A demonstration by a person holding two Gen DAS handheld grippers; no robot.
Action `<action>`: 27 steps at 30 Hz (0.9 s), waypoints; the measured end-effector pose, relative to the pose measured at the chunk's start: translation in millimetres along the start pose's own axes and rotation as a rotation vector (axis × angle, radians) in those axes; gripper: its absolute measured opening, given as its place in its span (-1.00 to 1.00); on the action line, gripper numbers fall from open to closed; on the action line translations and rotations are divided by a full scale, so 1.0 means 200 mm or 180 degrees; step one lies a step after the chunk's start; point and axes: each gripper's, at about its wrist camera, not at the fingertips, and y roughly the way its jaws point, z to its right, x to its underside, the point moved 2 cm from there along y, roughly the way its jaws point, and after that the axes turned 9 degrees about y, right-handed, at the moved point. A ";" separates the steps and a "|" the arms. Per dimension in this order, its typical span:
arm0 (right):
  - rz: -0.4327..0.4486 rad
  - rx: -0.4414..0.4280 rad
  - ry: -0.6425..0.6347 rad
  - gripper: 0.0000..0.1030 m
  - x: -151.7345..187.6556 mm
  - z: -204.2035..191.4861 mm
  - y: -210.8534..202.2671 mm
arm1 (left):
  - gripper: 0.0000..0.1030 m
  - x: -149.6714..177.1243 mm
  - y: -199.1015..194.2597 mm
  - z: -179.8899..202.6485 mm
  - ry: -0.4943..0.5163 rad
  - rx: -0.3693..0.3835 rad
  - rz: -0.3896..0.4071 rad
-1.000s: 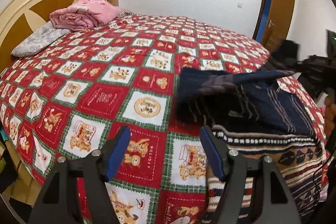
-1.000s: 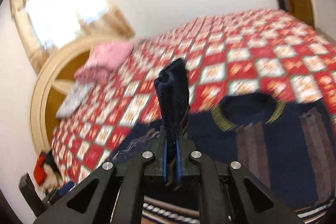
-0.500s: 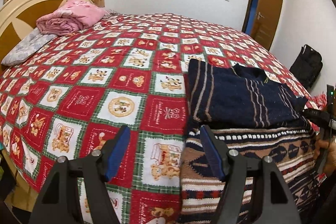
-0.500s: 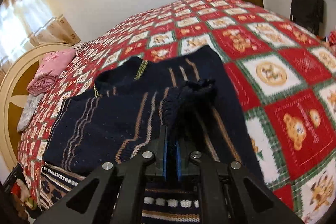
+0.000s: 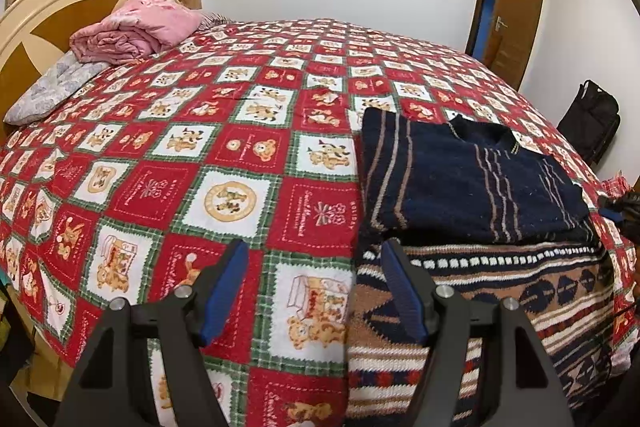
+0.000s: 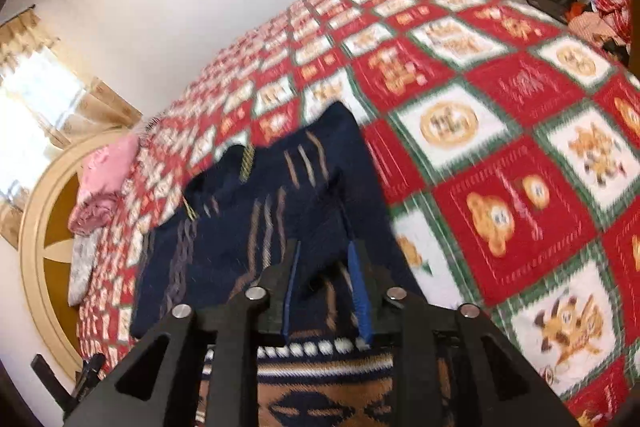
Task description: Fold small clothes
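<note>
Bedroom scene seen from two cameras mounted on hand-held grippers, both looking across one wide bed (image 5: 168, 163) covered in a red, white and green checked quilt printed with teddy bears.

One navy sweater (image 5: 460, 179) with thin tan stripes lies on the quilt toward the right side, its sleeves and sides folded in over the body, collar pointing away from the camera. Its lower part, patterned in brown, cream and navy bands, lies nearest the viewer.

Two grippers are in play. The left gripper (image 5: 316, 287) hovers over the near edge of the bed with its two blue-padded fingers spread wide and nothing between them; the left finger sits over bare quilt, the right one over the left edge of the sweater's patterned part. The right gripper (image 6: 326, 293) is at the sweater's near right side, seen blurred. Its jaws have just been opening, and now stand slightly parted, with a fold of navy knit lying loosely between the pads rather than pinched.

At the head of the bed, against one rounded cream and brown headboard (image 5: 44, 15), sit one folded pink blanket (image 5: 136, 31) and one grey pillow (image 5: 52, 87). One brown door (image 5: 516, 7) stands open in the far wall, with one black bag (image 5: 592, 119) on the floor near it.
</note>
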 end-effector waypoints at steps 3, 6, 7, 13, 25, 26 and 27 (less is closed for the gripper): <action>-0.0086 0.0116 -0.0358 -0.48 0.04 -0.14 0.10 | 0.38 -0.03 -0.01 0.03 0.0025 0.0020 0.0039; -0.0188 0.0175 -0.0645 -0.48 0.09 -0.25 0.23 | 0.38 -0.08 0.00 0.09 0.0155 -0.0010 0.0098; -0.0207 0.0262 -0.0743 -0.48 0.11 -0.27 0.28 | 0.38 -0.09 0.01 0.11 0.0206 -0.0049 0.0093; -0.0200 0.0550 -0.0941 -0.48 0.12 -0.23 0.42 | 0.38 -0.14 0.13 0.13 0.0114 0.0028 -0.0073; 0.0127 0.0796 -0.1210 -0.48 -0.01 -0.35 0.38 | 0.38 -0.19 0.33 0.25 0.0248 -0.0006 -0.0185; 0.0077 0.0862 -0.1288 -0.48 0.00 -0.36 0.40 | 0.38 -0.18 0.34 0.26 0.0275 0.0002 -0.0204; 0.0001 0.0933 -0.1331 -0.48 0.02 -0.35 0.44 | 0.38 -0.17 0.37 0.27 0.0294 0.0002 -0.0240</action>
